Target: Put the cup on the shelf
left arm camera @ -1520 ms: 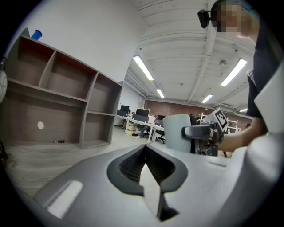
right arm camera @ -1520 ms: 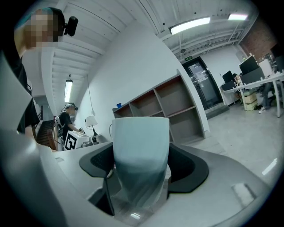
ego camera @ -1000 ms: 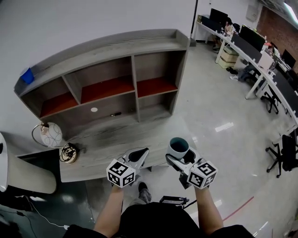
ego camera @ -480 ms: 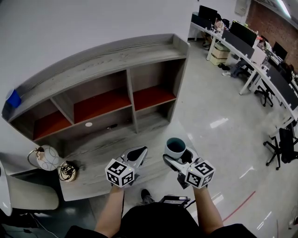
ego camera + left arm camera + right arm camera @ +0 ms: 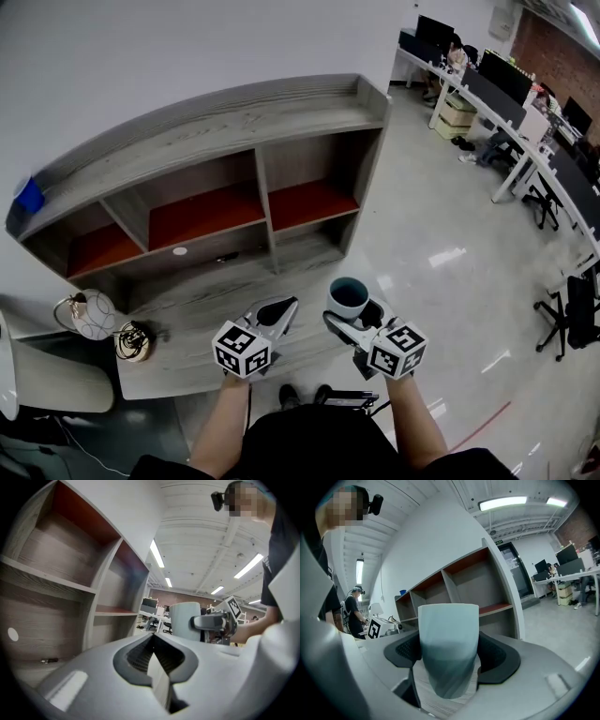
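Nearest the person, the right gripper (image 5: 353, 317) was clamped on the cup (image 5: 349, 297), its jaws pressing the pale blue-green wall from both sides. The cup stood upright in that grip, off the desk, over the desk's near right corner. In the head view its inside looked dark teal; whether it held anything could not be told. In the right gripper view the cup (image 5: 449, 646) filled the gap between the black pads (image 5: 499, 660), wider at the rim than at the base.

Just left of it, the left gripper (image 5: 274, 313) hovered above the grey desk top (image 5: 206, 295) with its jaws pressed together on nothing, the ribbed pads (image 5: 143, 652) meeting along one line.

Behind the desk top rose the shelf (image 5: 234, 117), grey wood with three red-floored upper compartments (image 5: 208, 214). Under them, at the back of the desk, a white round disc (image 5: 179, 251) and a small dark object (image 5: 228, 256) showed. A blue container (image 5: 30, 197) sat on the shelf's top at its left end; its contents were hidden. At the desk's left end were a white globe lamp (image 5: 92, 314) and a coiled ring (image 5: 134, 340).

Farthest off, office desks with monitors (image 5: 525, 98) ran along the right, a box (image 5: 457, 112) under one.
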The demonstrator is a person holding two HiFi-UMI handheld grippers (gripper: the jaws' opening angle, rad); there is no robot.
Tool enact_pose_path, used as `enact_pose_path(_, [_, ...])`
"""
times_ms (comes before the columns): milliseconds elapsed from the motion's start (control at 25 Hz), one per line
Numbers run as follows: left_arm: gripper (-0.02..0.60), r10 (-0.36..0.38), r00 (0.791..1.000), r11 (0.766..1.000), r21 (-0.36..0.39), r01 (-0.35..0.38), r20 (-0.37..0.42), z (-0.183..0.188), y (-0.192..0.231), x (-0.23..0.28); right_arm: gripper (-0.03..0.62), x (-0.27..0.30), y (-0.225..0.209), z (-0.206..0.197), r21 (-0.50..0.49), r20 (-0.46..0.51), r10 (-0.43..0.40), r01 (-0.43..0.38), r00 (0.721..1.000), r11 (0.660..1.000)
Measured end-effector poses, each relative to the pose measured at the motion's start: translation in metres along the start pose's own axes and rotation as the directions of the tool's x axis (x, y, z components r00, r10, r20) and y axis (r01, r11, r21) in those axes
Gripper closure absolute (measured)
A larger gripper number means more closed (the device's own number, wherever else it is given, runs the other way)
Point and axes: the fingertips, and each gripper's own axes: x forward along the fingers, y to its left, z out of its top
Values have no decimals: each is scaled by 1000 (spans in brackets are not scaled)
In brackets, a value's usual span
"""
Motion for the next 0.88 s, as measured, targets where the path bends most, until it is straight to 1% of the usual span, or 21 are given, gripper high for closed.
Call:
enact_pose_path(200, [581, 25, 1000, 1000, 6, -25, 6, 4, 1, 5, 227, 8, -5, 6, -15, -8, 42, -42, 999, 999])
enact_pose_path(400, [581, 38, 999, 999, 8, -38, -1, 1, 0, 9, 227, 10, -7, 3, -10, -20, 67, -67, 998, 998])
enact_pose_path(880, [581, 60, 998, 998, 7, -60, -8, 1, 2, 15, 227, 12, -15, 2, -2, -31, 91, -91, 995, 996])
